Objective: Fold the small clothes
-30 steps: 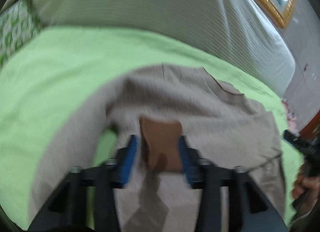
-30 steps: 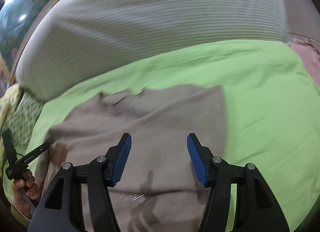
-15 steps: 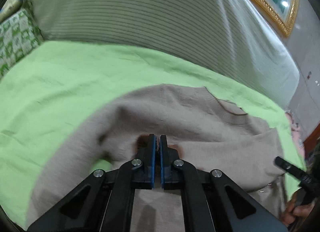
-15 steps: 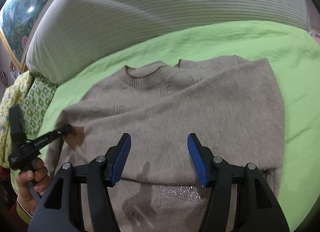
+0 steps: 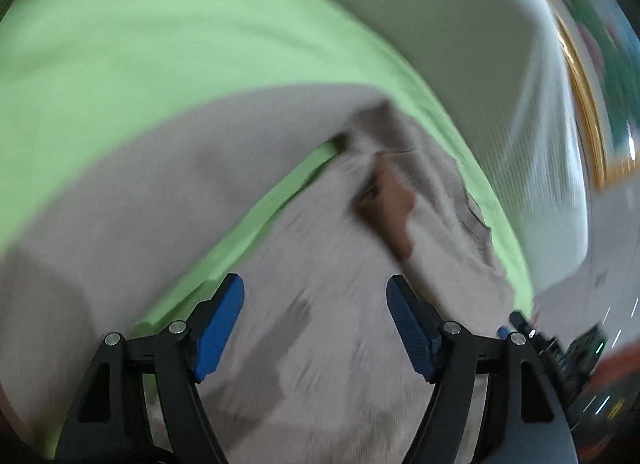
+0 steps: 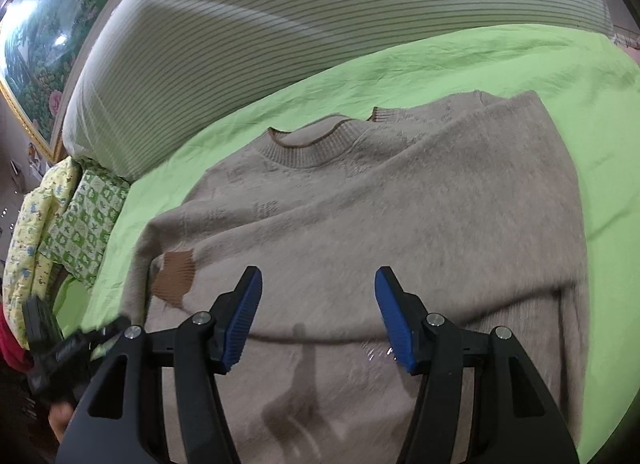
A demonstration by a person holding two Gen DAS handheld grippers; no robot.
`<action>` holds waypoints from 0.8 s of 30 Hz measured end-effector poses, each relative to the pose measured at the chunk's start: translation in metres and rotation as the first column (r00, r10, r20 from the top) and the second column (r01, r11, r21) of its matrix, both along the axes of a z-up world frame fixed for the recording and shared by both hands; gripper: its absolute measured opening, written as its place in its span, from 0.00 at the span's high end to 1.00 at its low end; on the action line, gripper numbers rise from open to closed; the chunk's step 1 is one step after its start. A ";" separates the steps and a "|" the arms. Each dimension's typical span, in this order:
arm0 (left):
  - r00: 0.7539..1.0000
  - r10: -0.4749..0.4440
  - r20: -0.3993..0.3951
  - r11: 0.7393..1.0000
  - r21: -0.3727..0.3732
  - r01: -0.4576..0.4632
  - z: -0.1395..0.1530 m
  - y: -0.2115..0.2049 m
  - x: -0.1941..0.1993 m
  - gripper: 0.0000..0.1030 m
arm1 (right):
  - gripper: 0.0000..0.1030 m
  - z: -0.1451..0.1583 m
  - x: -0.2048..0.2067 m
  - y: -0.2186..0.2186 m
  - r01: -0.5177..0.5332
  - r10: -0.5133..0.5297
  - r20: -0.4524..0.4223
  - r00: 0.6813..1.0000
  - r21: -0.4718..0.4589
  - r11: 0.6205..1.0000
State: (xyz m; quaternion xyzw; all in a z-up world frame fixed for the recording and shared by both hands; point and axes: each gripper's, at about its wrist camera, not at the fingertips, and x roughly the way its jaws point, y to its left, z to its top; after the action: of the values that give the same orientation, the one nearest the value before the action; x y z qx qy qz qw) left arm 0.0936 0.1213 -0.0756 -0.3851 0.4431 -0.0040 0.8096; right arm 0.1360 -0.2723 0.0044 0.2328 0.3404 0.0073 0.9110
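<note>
Blur smears the left view as both tongs, left and right, hang released over a beige sweater spread on the green-sheeted bed, its brown cuff folded inward, striped bedding behind.

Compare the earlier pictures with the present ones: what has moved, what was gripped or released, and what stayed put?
The left claw, shut on the sweater's brown cuff half a second ago, has opened and drawn back; the cuff now lies released on the sweater, its sleeve folded inward. The right claw stayed open above the hem, holding nothing. The green sheet and striped pillow are unchanged.
</note>
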 end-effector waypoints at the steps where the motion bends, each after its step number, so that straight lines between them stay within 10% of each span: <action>1: 0.999 0.044 -0.022 0.997 -0.061 -0.045 -0.007 0.007 -0.012 0.28 | 0.42 0.000 -0.003 0.004 -0.006 0.006 -0.002 1.000 0.004 1.000; 4: 0.974 0.222 -0.040 0.949 -0.221 -0.226 -0.014 0.032 -0.053 0.29 | 0.42 -0.002 -0.012 0.015 -0.027 0.028 -0.016 0.999 0.014 1.000; 10: 0.885 0.447 -0.129 0.850 -0.248 -0.465 -0.024 0.087 -0.076 0.35 | 0.42 -0.001 -0.030 0.028 -0.042 0.042 -0.018 0.999 0.010 0.999; 12: 0.890 0.440 -0.119 0.867 -0.200 -0.456 -0.017 0.088 -0.064 0.49 | 0.42 -0.002 -0.032 0.027 -0.036 0.036 -0.021 0.999 0.015 0.999; 14: 0.923 0.378 -0.065 0.923 -0.048 -0.381 -0.005 0.081 -0.040 0.95 | 0.42 -0.003 -0.035 0.024 -0.025 0.025 -0.023 0.999 0.017 1.000; 19: 0.948 0.301 0.101 0.950 0.058 -0.308 0.039 0.075 -0.017 0.93 | 0.42 -0.004 -0.045 0.015 -0.013 0.013 -0.020 1.000 0.018 1.000; 24: 0.938 0.033 0.344 0.975 0.194 -0.106 0.131 -0.015 0.036 0.93 | 0.42 0.000 -0.057 -0.016 0.058 -0.058 0.002 0.998 0.046 0.997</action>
State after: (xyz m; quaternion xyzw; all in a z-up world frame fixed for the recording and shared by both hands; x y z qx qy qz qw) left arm 0.1299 0.1066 0.0557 -0.3066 0.2810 0.0053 0.9094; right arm 0.0786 -0.2882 0.0045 0.2634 0.3316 -0.0110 0.9058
